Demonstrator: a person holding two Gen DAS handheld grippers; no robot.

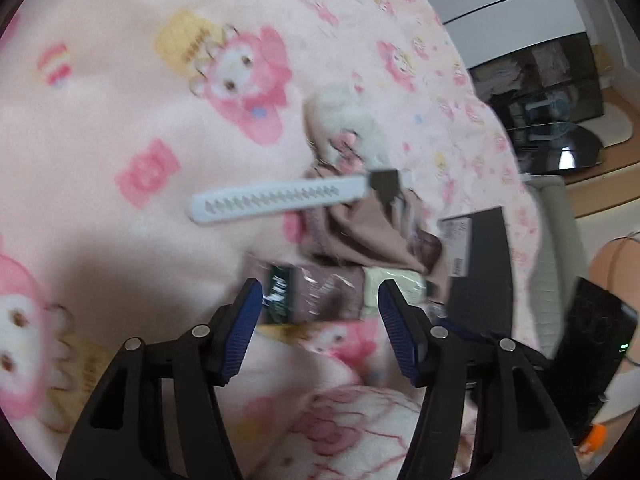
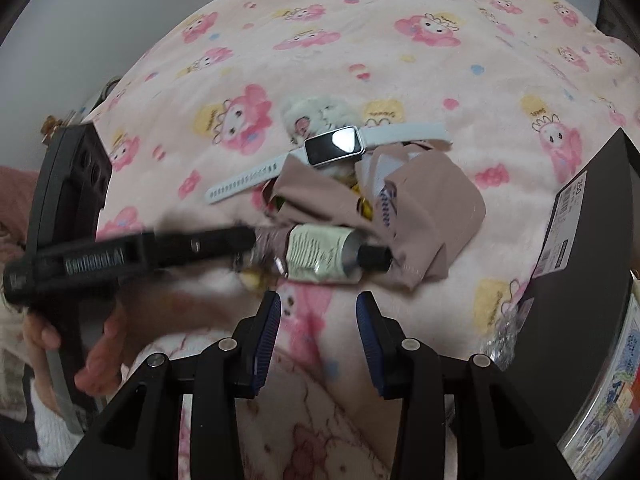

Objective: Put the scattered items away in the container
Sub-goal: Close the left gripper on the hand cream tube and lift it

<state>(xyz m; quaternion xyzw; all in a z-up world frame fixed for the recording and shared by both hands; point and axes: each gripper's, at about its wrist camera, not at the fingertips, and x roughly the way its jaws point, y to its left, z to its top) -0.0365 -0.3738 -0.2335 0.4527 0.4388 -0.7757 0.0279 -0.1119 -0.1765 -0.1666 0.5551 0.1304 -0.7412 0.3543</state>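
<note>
Pink-blanketed bed [image 2: 400, 80] is still holding a cream squeeze tube [image 2: 320, 258] and white-strapped smartwatch [image 2: 334, 146] ahead of both spread, empty tools: left tool [image 1: 320, 320], right tool [image 2: 318, 334].

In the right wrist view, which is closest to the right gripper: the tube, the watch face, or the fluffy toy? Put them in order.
From the right gripper:
1. Tube, just ahead of the fingertips, lying on the blanket.
2. Watch face, farther up, atop the brown pouch's edge.
3. Fluffy toy, just behind the watch, farthest.
</note>
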